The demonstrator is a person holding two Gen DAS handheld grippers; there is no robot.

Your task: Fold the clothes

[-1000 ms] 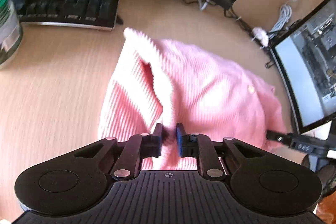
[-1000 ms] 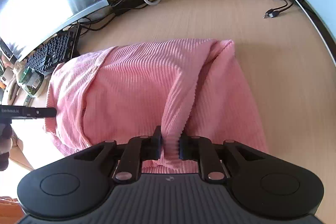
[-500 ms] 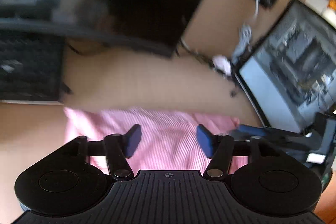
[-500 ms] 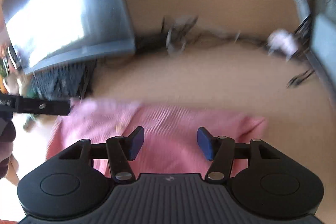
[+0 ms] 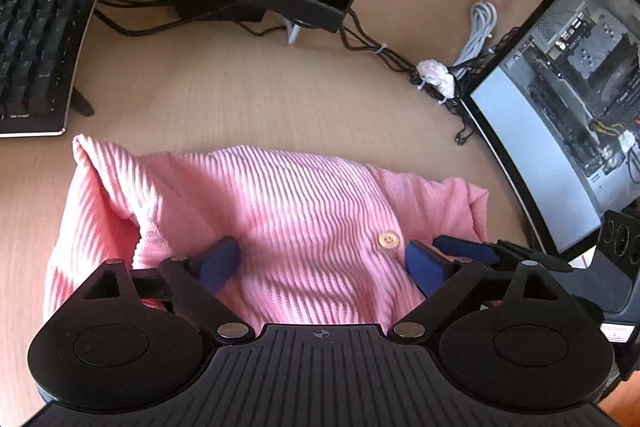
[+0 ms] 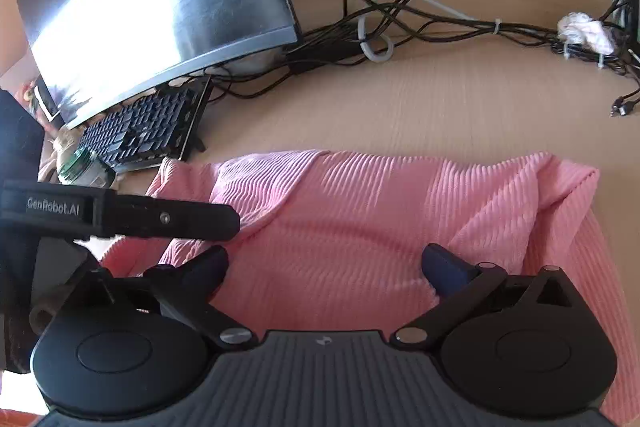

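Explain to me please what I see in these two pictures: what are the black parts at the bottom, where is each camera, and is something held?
No robot here: a person carries a hand tool in each hand, each ending in a two-fingered claw with a camera looking forward along the fingers. One picture comes from the left claw, the other from the right claw; the black shapes at the bottom are each tool's own body.

On the light wooden desk lies a pink ribbed knit garment with a pale button, folded over. Behind it stand a black keyboard, a dark curved monitor, a bundle of black cables and a glass-sided computer case.

Nothing is held. Both claws have just been opening, and their blue fingers stand wide apart over the cloth without pinching it.
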